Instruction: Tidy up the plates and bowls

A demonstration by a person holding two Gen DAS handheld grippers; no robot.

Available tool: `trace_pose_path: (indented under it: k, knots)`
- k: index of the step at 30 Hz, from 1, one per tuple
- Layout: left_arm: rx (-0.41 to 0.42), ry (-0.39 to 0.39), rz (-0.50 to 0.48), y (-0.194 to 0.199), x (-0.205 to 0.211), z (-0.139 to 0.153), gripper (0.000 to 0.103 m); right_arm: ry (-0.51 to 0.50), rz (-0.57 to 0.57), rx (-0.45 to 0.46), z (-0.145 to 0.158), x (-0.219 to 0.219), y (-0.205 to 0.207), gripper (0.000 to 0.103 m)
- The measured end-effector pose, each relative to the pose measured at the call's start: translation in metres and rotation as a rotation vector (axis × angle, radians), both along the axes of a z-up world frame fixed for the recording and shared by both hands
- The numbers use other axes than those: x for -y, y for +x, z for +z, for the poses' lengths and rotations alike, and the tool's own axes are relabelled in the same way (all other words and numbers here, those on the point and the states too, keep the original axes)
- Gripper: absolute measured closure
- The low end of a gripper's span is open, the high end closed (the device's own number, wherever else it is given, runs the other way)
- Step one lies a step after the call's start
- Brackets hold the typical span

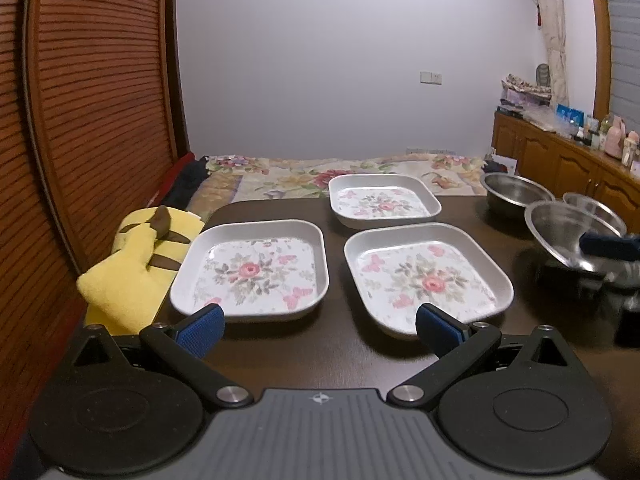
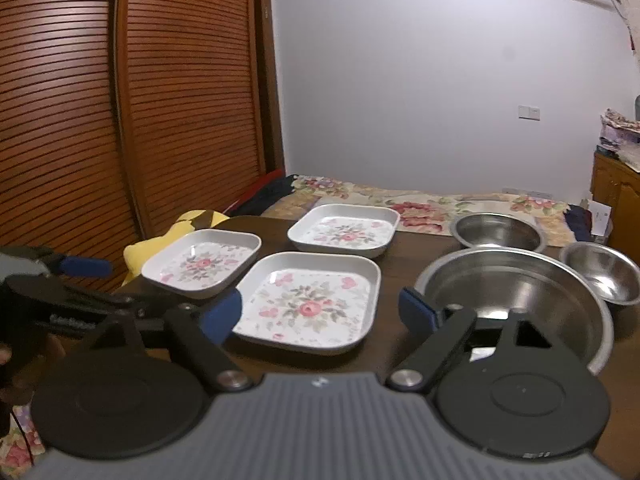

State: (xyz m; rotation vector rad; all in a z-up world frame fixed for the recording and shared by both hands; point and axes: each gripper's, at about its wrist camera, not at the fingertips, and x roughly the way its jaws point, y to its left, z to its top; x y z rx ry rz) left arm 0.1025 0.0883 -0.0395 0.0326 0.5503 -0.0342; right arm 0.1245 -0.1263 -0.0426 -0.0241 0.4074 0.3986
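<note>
Three square white plates with flower prints lie on a dark table [image 1: 340, 356]: a near left plate [image 1: 250, 270] [image 2: 202, 262], a near right plate [image 1: 426, 280] [image 2: 310, 300] and a far plate [image 1: 382, 200] [image 2: 344, 230]. Three steel bowls stand to the right: a large one [image 2: 516, 296] [image 1: 560, 236], a far one [image 2: 498, 230] [image 1: 514, 192] and a small one [image 2: 600, 272] [image 1: 596, 204]. My left gripper [image 1: 320, 330] is open and empty, just before the two near plates. My right gripper [image 2: 320, 314] is open and empty, over the near right plate's front edge, beside the large bowl.
A yellow plush toy [image 1: 136, 264] lies at the table's left edge against a slatted wooden door [image 1: 88, 120]. A bed with a floral cover [image 1: 320, 176] lies behind the table. A wooden cabinet [image 1: 568, 160] with clutter stands at the right.
</note>
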Motion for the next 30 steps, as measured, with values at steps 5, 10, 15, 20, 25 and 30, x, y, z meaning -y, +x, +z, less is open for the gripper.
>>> trace_pose_path:
  k: [5, 10, 15, 20, 25, 30]
  knots:
    - [0.017, -0.032, -0.020, 0.015, -0.007, 0.000, 0.000, -0.020, 0.005, -0.028, -0.006, -0.007, 0.010, 0.032]
    - [-0.004, -0.053, -0.052, 0.032, -0.010, -0.003, 0.017, -0.061, -0.014, -0.049, -0.014, -0.013, 0.018, 0.040]
    - [-0.022, -0.061, -0.099, 0.045, -0.006, -0.010, 0.031, -0.067, -0.042, -0.090, -0.022, -0.013, 0.027, 0.044]
    - [-0.046, -0.079, -0.134, 0.058, -0.002, -0.016, 0.039, -0.065, -0.072, -0.108, -0.027, -0.017, 0.033, 0.047]
    - [-0.061, -0.087, -0.155, 0.069, 0.001, -0.022, 0.043, -0.097, -0.098, -0.094, -0.031, -0.023, 0.037, 0.047]
    - [-0.068, -0.094, -0.161, 0.076, 0.000, -0.024, 0.051, -0.105, -0.096, -0.099, -0.030, -0.027, 0.040, 0.048]
